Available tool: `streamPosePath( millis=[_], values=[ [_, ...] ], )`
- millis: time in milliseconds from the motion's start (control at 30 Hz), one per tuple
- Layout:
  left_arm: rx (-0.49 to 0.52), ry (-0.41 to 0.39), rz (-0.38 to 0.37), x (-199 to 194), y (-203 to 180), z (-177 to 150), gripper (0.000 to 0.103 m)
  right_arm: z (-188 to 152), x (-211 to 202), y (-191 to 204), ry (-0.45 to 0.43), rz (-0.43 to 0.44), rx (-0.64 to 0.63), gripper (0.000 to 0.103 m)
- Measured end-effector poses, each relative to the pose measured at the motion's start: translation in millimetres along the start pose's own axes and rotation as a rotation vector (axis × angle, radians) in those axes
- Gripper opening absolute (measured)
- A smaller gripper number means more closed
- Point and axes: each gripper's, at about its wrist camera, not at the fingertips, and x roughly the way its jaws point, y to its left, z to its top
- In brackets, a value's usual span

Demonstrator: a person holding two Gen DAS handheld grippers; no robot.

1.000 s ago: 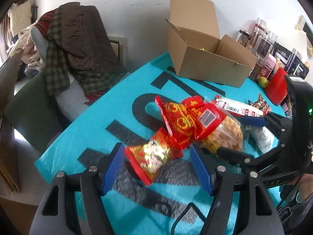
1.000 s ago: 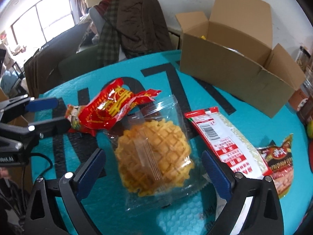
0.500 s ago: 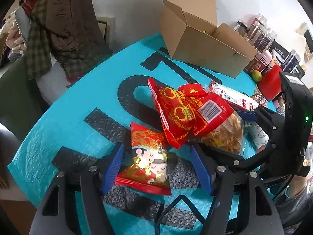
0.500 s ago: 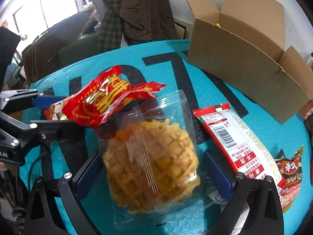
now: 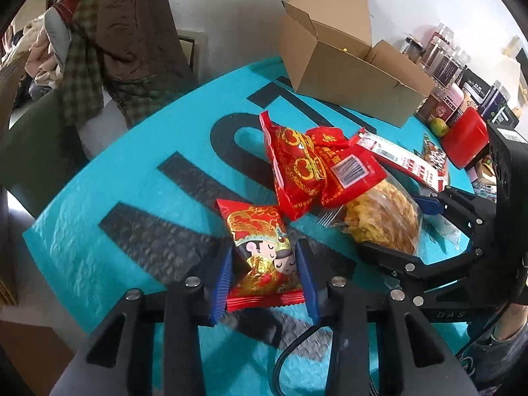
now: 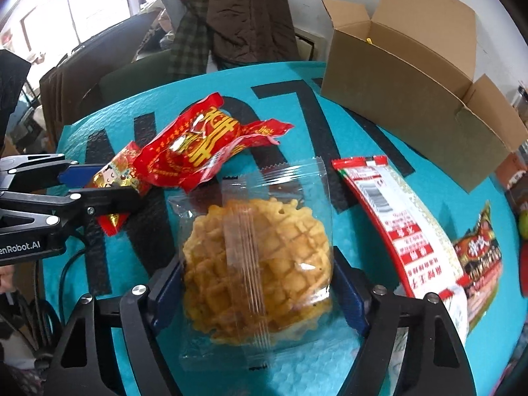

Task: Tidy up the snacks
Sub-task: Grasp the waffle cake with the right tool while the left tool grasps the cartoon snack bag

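Note:
A small red and gold cartoon packet lies on the teal mat. My left gripper is closing on it, blue pads pressing both its sides. My right gripper is closing on a clear bag holding a golden waffle cake, and its pads touch the bag's sides. A large red packet lies between the two, partly over the waffle bag. A long white and red packet and a dark snack bag lie to the right. An open cardboard box stands at the back.
Jars and bottles line the back right wall beside a red container and a green fruit. A chair draped in clothes stands beyond the table's far left edge.
Both grippers have narrowed onto their packets. The left one sank over the small cartoon packet and its pads now squeeze it. The right one's pads closed in to the waffle bag.

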Motion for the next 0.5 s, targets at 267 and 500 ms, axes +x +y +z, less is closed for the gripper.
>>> streamPosePath(
  millis=[267,500],
  values=[
    [0.028,0.027,-0.039,-7,-21,-22,0.037,-21,-12,6,0.008,0.005,0.011,0.079],
    [0.084,0.056,-0.067,-8,-51,-37,0.037,-50,-29,0,0.014,0.004,0.05,0.079]
  ],
)
